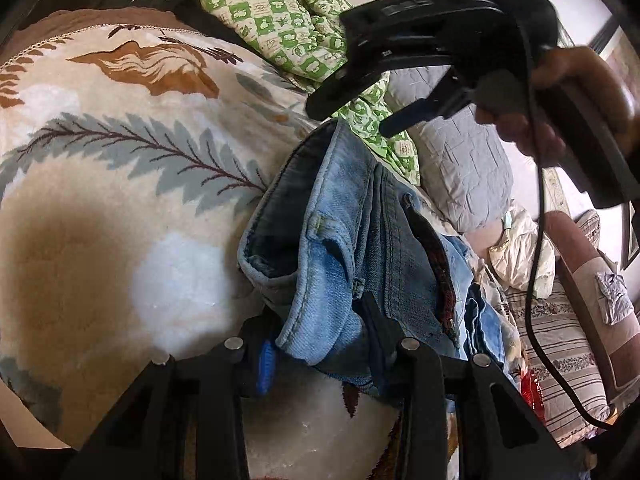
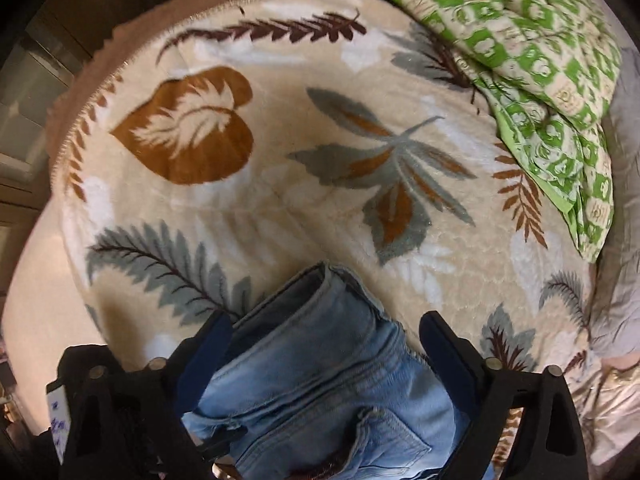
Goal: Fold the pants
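The light blue jeans [image 1: 340,248] lie bunched on a leaf-patterned cream blanket [image 1: 120,184]. My left gripper [image 1: 320,344] is shut on the jeans' waistband edge at the bottom of the left wrist view. My right gripper [image 1: 348,116] hovers above the far end of the jeans, jaws apart, held by a hand. In the right wrist view the jeans [image 2: 320,380] lie between the spread blue-padded fingers [image 2: 444,344] of my right gripper [image 2: 324,340], which do not press on the cloth.
A green-checked cloth [image 1: 288,28] lies crumpled at the far side of the blanket, also in the right wrist view [image 2: 540,60]. Grey quilted pillows [image 1: 460,160] and a striped cushion [image 1: 560,352] sit to the right. The blanket's edge [image 2: 92,92] drops off at left.
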`<move>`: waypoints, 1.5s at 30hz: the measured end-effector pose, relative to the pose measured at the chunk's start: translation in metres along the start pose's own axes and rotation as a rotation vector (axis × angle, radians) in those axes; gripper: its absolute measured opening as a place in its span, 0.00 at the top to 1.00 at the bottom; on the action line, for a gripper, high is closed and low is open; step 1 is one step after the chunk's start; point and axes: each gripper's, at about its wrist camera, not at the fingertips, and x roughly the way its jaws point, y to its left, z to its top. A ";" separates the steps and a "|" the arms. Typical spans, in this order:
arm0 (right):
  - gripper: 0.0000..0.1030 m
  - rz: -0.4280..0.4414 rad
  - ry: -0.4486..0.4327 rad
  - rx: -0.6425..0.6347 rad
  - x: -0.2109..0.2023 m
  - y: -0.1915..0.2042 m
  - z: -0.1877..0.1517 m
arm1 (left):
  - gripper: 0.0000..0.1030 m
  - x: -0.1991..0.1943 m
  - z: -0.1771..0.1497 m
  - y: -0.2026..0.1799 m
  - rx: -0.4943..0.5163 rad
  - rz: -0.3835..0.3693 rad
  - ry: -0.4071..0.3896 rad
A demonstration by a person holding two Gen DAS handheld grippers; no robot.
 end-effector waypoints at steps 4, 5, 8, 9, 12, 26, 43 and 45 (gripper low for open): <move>0.48 -0.027 0.055 0.000 0.017 0.002 0.011 | 0.62 0.001 0.000 -0.001 0.002 0.002 0.000; 0.52 -0.033 0.068 -0.002 0.021 0.002 0.013 | 0.62 0.000 0.000 0.000 0.002 0.002 0.000; 0.61 -0.072 0.079 -0.041 0.030 0.006 0.014 | 0.62 0.000 0.000 0.000 0.000 0.000 -0.001; 0.71 -0.093 0.074 -0.052 0.030 0.007 0.015 | 0.62 0.000 0.000 0.000 0.001 0.000 -0.001; 0.86 -0.143 0.057 -0.095 0.028 0.013 0.014 | 0.63 -0.001 0.000 -0.001 0.005 0.000 -0.002; 0.89 -0.107 -0.109 -0.099 -0.020 0.004 -0.014 | 0.72 -0.030 -0.009 -0.048 0.216 0.040 -0.143; 0.92 0.022 -0.507 0.248 -0.118 -0.157 -0.230 | 0.72 -0.023 -0.064 -0.251 0.819 0.097 -0.188; 0.92 0.043 -0.521 0.309 -0.106 -0.182 -0.259 | 0.72 -0.008 -0.078 -0.273 0.876 0.103 -0.154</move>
